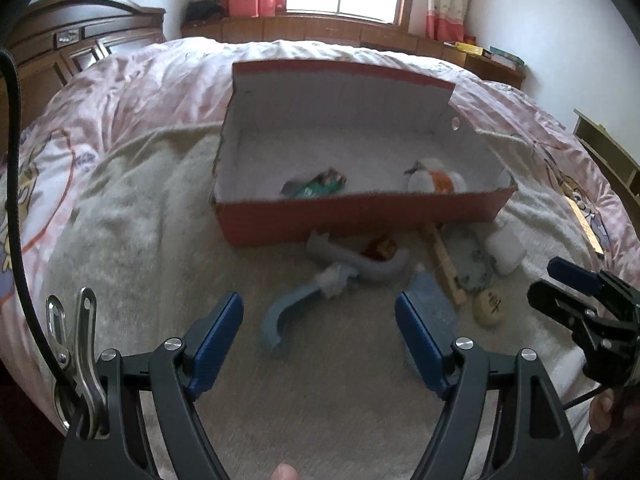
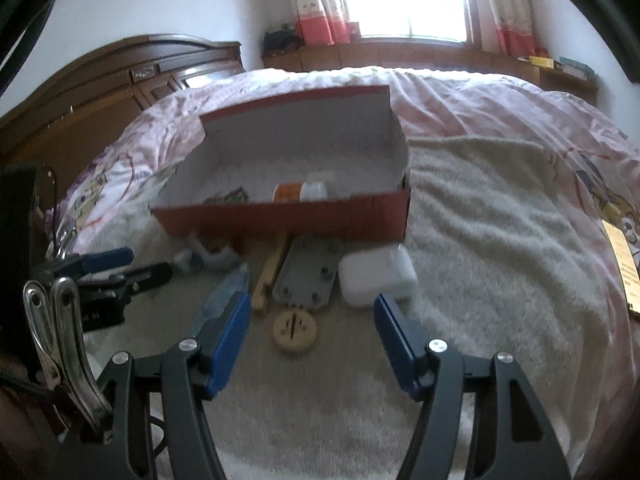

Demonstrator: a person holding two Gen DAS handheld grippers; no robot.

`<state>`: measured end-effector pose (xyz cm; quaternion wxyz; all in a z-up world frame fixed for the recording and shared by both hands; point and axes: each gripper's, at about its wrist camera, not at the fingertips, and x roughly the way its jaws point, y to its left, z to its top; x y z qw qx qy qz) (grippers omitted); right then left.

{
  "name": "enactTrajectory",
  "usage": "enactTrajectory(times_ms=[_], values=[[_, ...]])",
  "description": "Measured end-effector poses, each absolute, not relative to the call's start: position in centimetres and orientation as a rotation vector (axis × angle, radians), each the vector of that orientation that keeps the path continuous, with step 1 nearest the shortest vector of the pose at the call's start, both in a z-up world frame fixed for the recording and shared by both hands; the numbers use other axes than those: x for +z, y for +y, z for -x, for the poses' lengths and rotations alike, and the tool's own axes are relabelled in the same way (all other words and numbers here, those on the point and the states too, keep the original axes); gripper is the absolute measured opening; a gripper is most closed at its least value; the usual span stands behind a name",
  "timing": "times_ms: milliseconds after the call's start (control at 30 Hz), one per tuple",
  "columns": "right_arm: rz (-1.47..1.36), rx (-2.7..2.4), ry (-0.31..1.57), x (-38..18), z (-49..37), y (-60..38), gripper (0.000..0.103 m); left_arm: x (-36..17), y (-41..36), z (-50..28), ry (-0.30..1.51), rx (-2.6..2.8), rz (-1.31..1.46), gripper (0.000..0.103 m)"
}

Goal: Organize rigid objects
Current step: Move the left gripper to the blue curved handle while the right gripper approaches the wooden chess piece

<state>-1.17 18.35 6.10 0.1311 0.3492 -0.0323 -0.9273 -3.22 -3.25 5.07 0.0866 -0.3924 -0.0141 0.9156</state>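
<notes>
A red cardboard box [image 1: 360, 220] [image 2: 288, 220] with a white inside lies open on a bed; in it are a small green packet [image 1: 320, 186] and a white and orange bottle [image 1: 438, 178] [image 2: 304, 192]. In front of the box lie a grey curved piece [image 1: 372, 268], a light blue hook-shaped piece [image 1: 284, 312], a clear blue flat piece [image 2: 224, 296], a wooden stick [image 2: 270, 276], a grey plate [image 2: 308, 276], a white case [image 2: 376, 276] and a round cream disc [image 2: 295, 330]. My left gripper [image 1: 320, 320] stands open above the blue hook. My right gripper [image 2: 310, 320] is open around the disc, touching nothing.
A cream fleece blanket [image 2: 480, 240] lies over a pink patterned quilt [image 1: 140, 80]. A dark wooden headboard [image 1: 72, 48] stands at the left, a window sill [image 1: 340, 28] behind. A yellow card [image 2: 624, 264] lies at the right edge of the bed.
</notes>
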Motion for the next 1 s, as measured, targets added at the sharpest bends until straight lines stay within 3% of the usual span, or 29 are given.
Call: enactTrajectory(times_ms=[333,700,1000], values=[[-1.095,-2.64,-0.102,3.6,1.0,17.5,0.068,3.4,-4.3,3.1,-0.106,2.735,1.24,0.08],[-1.137,-2.616,-0.122,2.3,1.3,17.5,0.068,1.9,-5.4,2.9,0.101,2.895,1.298,0.08],[-1.136,-2.617,-0.12,2.2,1.3,17.3,0.069,1.9,-7.2,3.4,0.113,2.943,1.309,0.08]])
